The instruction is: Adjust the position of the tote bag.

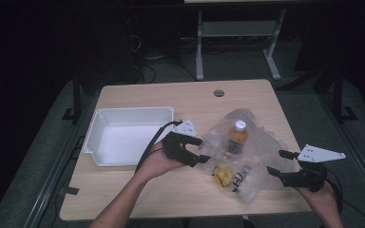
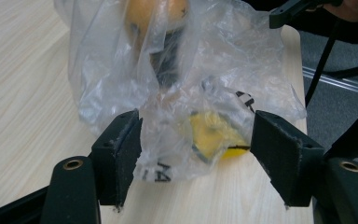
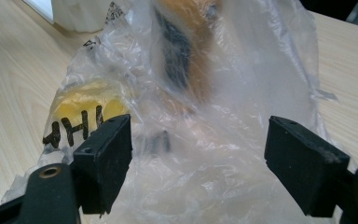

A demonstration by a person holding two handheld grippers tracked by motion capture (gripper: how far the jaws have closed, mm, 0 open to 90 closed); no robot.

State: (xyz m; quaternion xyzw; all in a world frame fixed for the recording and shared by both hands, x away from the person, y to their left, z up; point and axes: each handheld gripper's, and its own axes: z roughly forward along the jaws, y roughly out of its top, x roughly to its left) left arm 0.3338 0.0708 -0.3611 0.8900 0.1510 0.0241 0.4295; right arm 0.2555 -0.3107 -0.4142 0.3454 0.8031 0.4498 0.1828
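At the near edge of a crumpled clear plastic bag lying on the light wooden table, the right gripper stood with jaws apart, the film between them but unpinched. At the bag's left, the left gripper was likewise open around film. Inside lay a yellow round object beside black handwritten letters, unreadable, and beyond it an orange bottle with a white cap. Left of the bag sat a white plastic bin.
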